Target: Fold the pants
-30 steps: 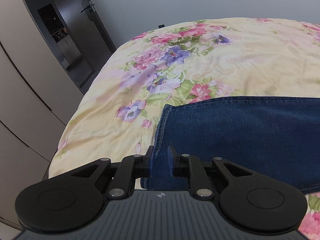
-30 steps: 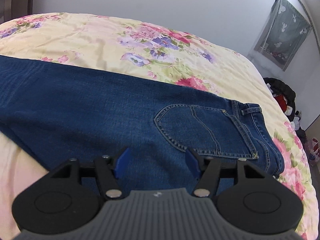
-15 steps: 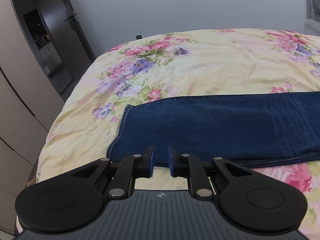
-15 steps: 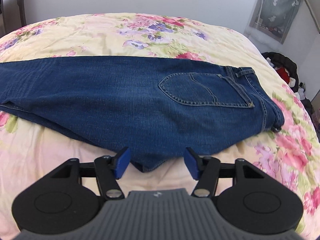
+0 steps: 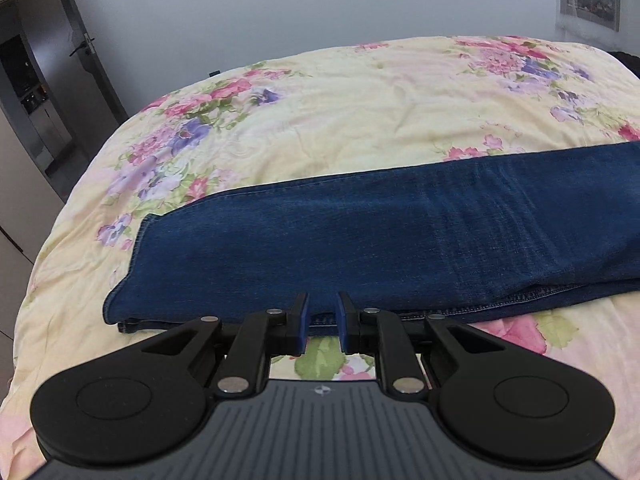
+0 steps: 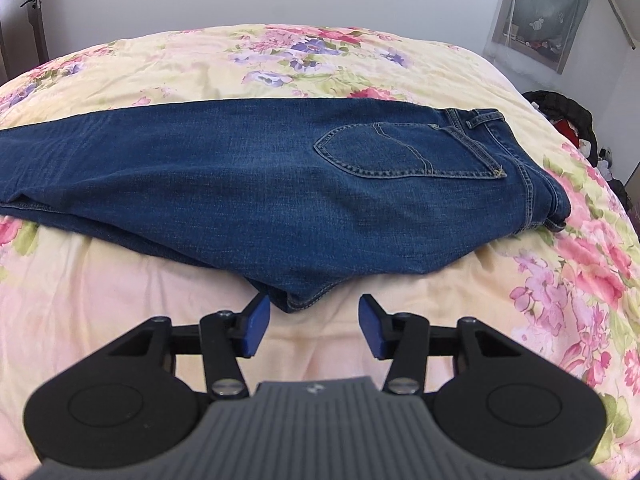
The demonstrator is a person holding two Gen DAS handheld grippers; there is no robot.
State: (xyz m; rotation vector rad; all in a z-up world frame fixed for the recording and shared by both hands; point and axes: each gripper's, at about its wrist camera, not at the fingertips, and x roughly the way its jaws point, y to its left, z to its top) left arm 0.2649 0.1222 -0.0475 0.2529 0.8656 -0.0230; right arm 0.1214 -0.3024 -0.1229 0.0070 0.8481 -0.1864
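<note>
Dark blue jeans (image 5: 360, 232) lie flat across the flowered bedspread (image 5: 360, 92), folded lengthwise with one leg on the other. The hem end is at the left of the left wrist view. The waistband and a back pocket (image 6: 404, 152) are at the right of the right wrist view. My left gripper (image 5: 322, 320) hovers at the near edge of the leg, its pads a narrow gap apart with nothing between them. My right gripper (image 6: 312, 326) sits just short of the crotch point of the jeans (image 6: 240, 184). Its jaws are closing, still wide apart and empty.
The bed edge drops off at the left, toward a grey door (image 5: 80, 48) and pale cabinet fronts. At the right of the bed are a dark pile of clothes (image 6: 568, 112) on the floor and a hanging cloth (image 6: 548, 12) on the wall.
Both grippers have drawn back off the jeans toward the near side of the bed. The left one shifted along the leg away from the hem. The right jaws have narrowed.
</note>
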